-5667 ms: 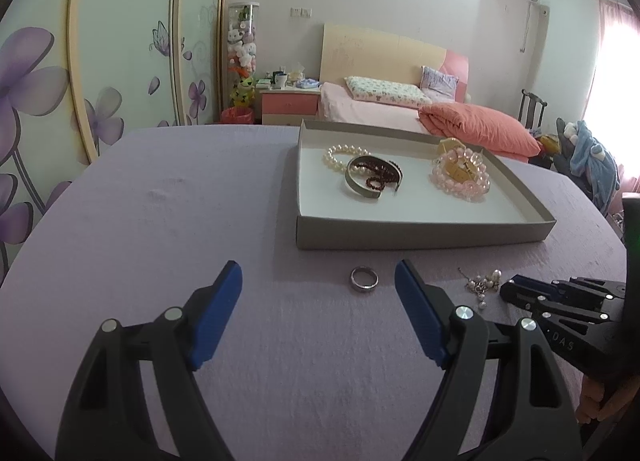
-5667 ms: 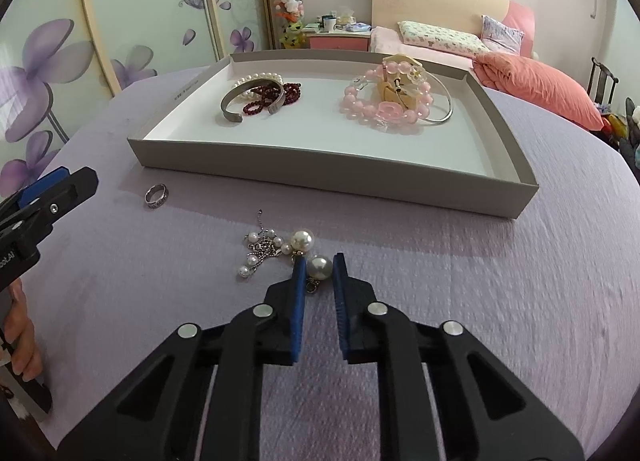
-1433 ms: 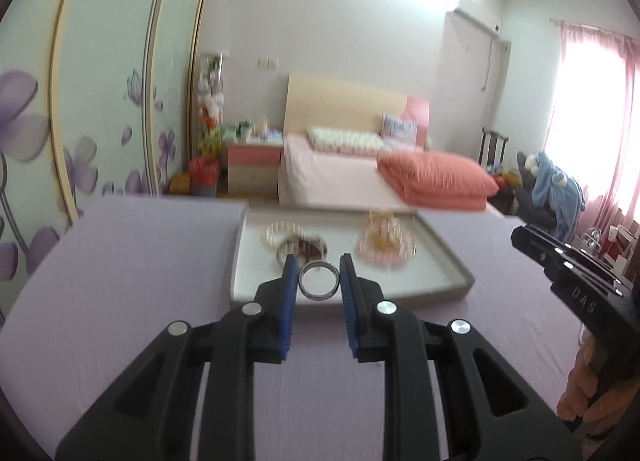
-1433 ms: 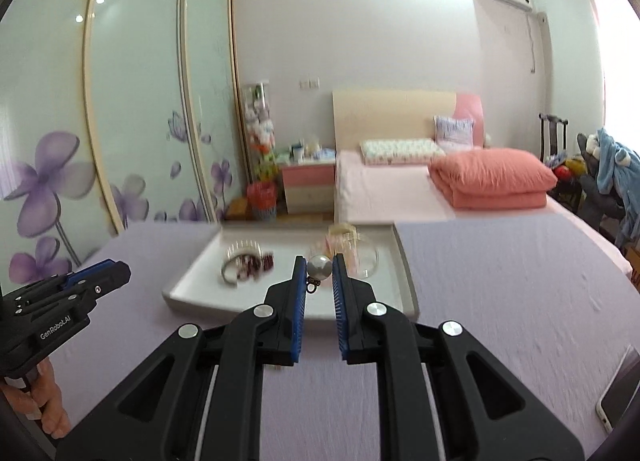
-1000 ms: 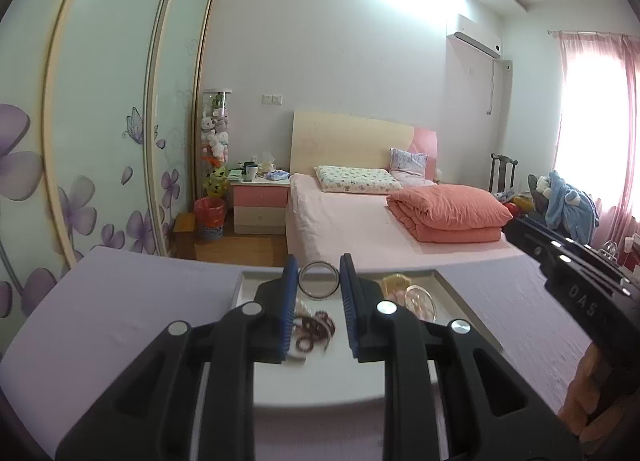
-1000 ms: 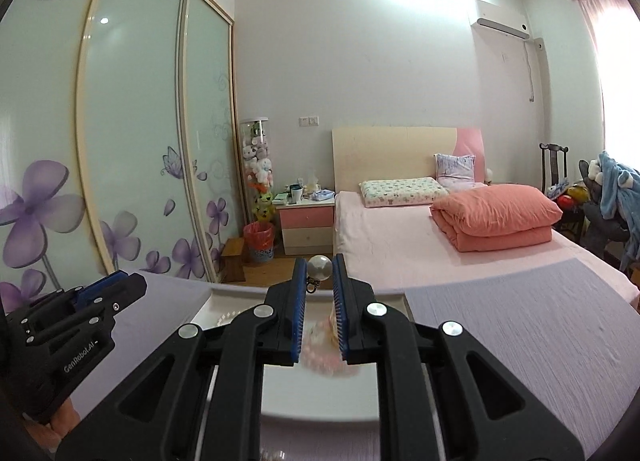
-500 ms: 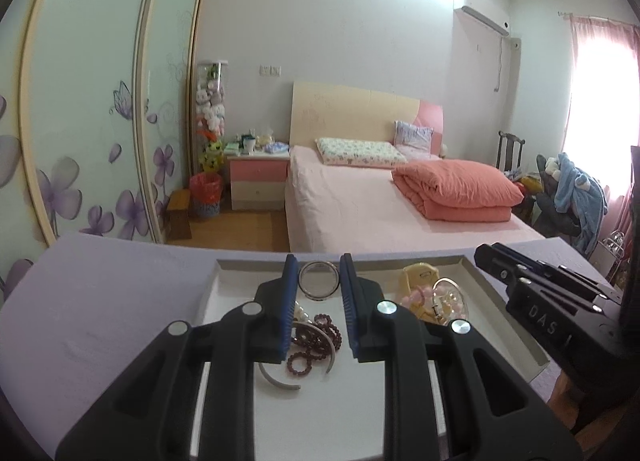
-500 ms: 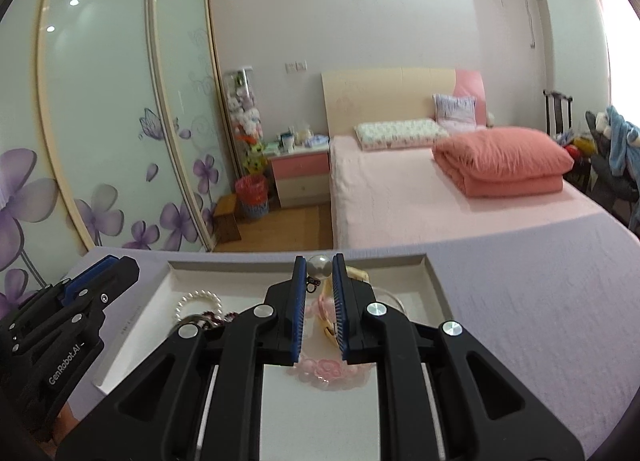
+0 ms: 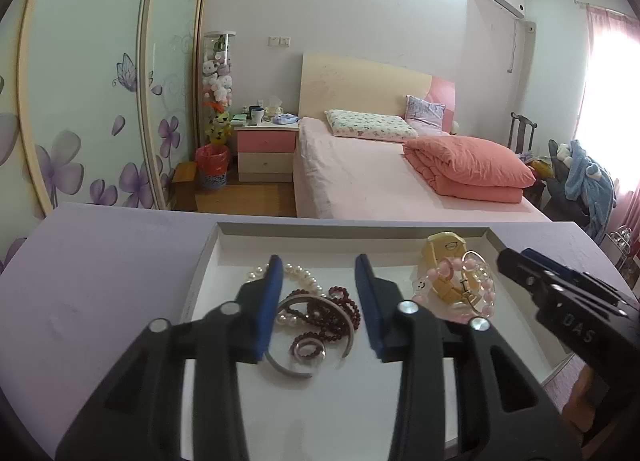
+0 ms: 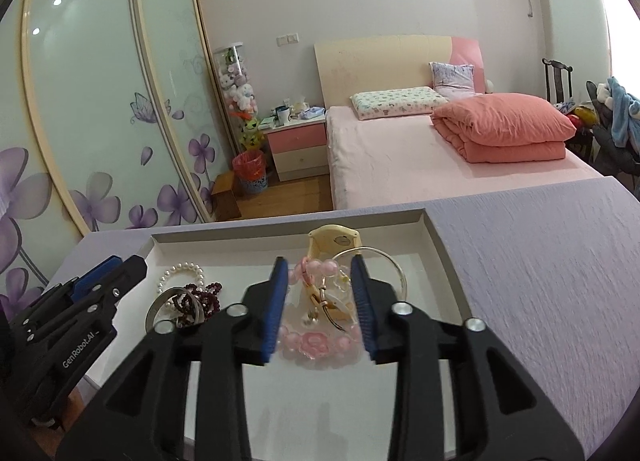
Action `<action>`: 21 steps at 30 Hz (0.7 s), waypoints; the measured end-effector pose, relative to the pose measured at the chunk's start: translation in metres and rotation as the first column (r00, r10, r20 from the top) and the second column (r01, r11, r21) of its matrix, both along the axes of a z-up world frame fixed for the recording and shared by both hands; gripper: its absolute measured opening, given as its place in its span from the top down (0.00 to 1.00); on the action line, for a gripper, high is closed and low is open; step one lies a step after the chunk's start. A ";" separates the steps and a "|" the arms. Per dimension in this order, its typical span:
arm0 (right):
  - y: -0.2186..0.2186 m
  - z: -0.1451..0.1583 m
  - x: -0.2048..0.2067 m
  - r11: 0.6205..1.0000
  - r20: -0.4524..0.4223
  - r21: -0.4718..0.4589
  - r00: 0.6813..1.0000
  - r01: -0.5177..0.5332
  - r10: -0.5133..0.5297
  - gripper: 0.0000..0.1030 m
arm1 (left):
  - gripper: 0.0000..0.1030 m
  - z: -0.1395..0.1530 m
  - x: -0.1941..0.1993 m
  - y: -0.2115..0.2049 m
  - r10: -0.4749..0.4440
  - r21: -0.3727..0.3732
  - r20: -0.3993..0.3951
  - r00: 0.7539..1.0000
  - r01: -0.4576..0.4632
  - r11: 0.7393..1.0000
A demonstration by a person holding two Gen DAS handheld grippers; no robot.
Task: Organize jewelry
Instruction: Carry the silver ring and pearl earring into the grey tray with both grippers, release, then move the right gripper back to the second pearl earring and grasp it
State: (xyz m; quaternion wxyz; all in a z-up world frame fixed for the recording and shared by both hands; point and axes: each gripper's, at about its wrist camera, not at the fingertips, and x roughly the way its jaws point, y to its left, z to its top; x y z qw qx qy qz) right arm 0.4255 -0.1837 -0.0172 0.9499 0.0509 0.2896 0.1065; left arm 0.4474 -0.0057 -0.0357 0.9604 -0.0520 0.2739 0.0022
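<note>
Your left gripper (image 9: 318,301) hangs over the near half of the tray (image 9: 200,281), its blue fingers (image 9: 269,301) spread apart and gripping nothing. Directly between and below them lies a small ring (image 9: 307,350), at 6 o'clock of the tangle made by the dark red bead strand (image 9: 340,303) and the silver cuff bangle (image 9: 312,341); whether the ring touches the beads you cannot tell. The pearl bracelet (image 9: 298,273) sits just beyond, at 12 o'clock of that tangle, partly hidden by your left finger. Your right gripper (image 10: 318,305) is released too, with its fingers (image 10: 362,309) wide and empty above the right side of the tray. Under them sits the pink bead bracelet (image 10: 308,343), and a small earring-like piece (image 10: 312,315) lies inside its loop, though it is too blurred to say more. At 12 o'clock of the pink beads stands the cream watch (image 10: 334,241), with a thin silver bangle (image 10: 394,269) leaning at about 2 o'clock. The tray rests on the lilac tabletop (image 10: 540,281). In the left wrist view your right gripper shows at 3 o'clock, over the tray's right wall. Beyond the tabletop's far edge stands a bed (image 9: 372,177) with a folded coral quilt (image 9: 468,169), and a pink nightstand (image 9: 266,145) is at 11 o'clock.
</note>
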 end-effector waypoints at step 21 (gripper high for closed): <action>-0.003 0.005 -0.088 0.992 0.006 -0.015 0.992 -0.124 0.124 0.66 | 0.55 0.019 -0.112 0.051 0.077 -0.038 0.043 0.996 -0.075 0.996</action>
